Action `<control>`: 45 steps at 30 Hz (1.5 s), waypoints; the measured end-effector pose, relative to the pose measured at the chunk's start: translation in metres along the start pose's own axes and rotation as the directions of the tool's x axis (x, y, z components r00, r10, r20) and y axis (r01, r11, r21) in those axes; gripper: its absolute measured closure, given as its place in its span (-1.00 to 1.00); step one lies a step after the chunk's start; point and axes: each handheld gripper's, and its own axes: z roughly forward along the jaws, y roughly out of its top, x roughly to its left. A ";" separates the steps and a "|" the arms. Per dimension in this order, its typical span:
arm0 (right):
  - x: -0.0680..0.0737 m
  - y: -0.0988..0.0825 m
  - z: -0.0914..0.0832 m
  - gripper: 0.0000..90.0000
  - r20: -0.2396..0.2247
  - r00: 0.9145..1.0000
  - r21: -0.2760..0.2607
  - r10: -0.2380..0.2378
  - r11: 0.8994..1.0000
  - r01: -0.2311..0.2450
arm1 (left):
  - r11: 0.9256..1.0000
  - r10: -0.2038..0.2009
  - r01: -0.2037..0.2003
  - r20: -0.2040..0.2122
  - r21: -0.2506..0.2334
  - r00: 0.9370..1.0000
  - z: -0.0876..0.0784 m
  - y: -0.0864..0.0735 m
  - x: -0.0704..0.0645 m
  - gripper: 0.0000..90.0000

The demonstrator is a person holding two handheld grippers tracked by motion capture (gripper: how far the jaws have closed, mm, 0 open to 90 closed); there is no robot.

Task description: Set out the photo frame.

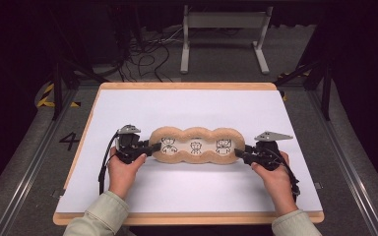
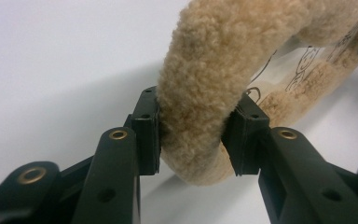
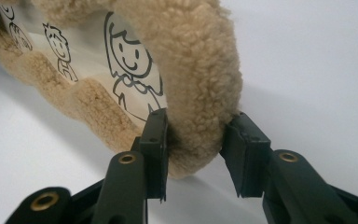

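Observation:
A long tan fleecy cushion [image 1: 195, 146] with three lobes and cartoon figures drawn on its white middle lies across the white table [image 1: 192, 105]. My left gripper [image 1: 152, 147] is shut on the fleecy rim [image 2: 196, 93] at its left end. My right gripper [image 1: 240, 153] is shut on the fleecy rim [image 3: 200, 84] at its right end. In the left gripper view both black pads [image 2: 147, 130] press into the fleece, and the end sits slightly off the table. In the right gripper view a drawn smiling figure [image 3: 130, 60] sits just inside the rim.
The table has a wooden edge [image 1: 187, 216] along the front. Behind the table on the floor stand a white metal frame [image 1: 224, 34] and a tangle of cables [image 1: 142, 54]. Dark tripod legs [image 1: 59, 83] stand at both sides.

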 end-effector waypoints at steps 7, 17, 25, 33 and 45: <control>-0.002 -0.002 0.002 0.38 -0.017 1.000 0.023 0.008 1.000 -0.008 | 1.000 0.005 -0.005 0.001 0.011 1.000 0.001 -0.001 0.000 0.36; -0.003 -0.005 -0.001 0.23 -0.065 0.998 0.042 0.018 0.999 -0.015 | 0.999 0.043 -0.043 -0.008 0.033 0.999 0.000 -0.004 -0.006 0.21; -0.003 -0.002 -0.010 0.12 -0.049 0.998 0.031 -0.029 0.999 0.030 | 0.998 0.063 -0.063 -0.023 -0.004 0.998 -0.010 -0.011 -0.009 -0.16; -0.002 0.005 -0.025 -0.09 -0.061 0.994 -0.020 -0.089 0.996 0.088 | 0.989 0.140 -0.142 -0.050 -0.034 0.989 -0.033 -0.018 -0.014 -0.42; -0.004 0.005 -0.045 -0.26 -0.068 0.985 -0.059 -0.157 0.987 0.153 | 0.983 0.172 -0.176 -0.063 -0.055 0.983 -0.066 -0.038 -0.007 -0.54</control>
